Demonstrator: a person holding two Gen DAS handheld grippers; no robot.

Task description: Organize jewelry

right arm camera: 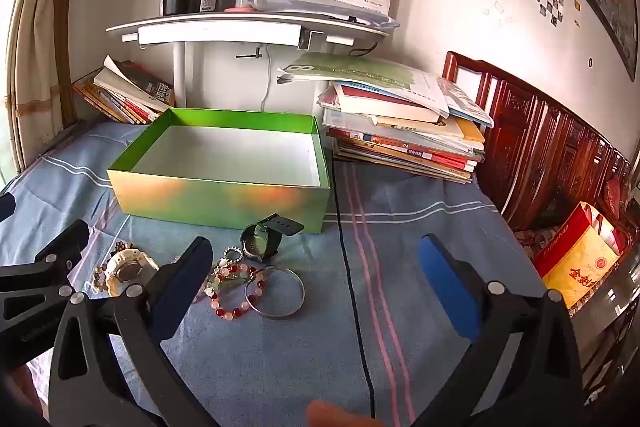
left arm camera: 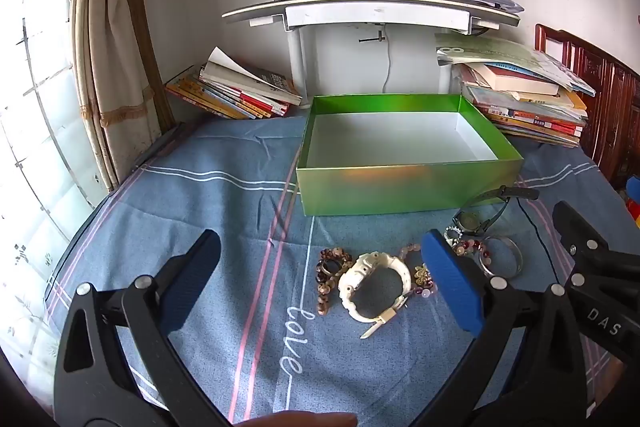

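Left wrist: left gripper (left arm camera: 320, 279) wide open, empty; finger (left arm camera: 452, 283) hides beaded bracelets (left arm camera: 468, 247).

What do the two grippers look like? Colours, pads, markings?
Both match: black plastic scissor-style frames with silver rivets and triangular cut-outs. The left gripper and right gripper each have two long fingers faced with textured blue pads. White lettering "DAS" is visible on the right gripper's arm in the left wrist view. No cables or sleeves visible.

Open green box (left arm camera: 404, 187), book stacks (right arm camera: 404, 135) flanking
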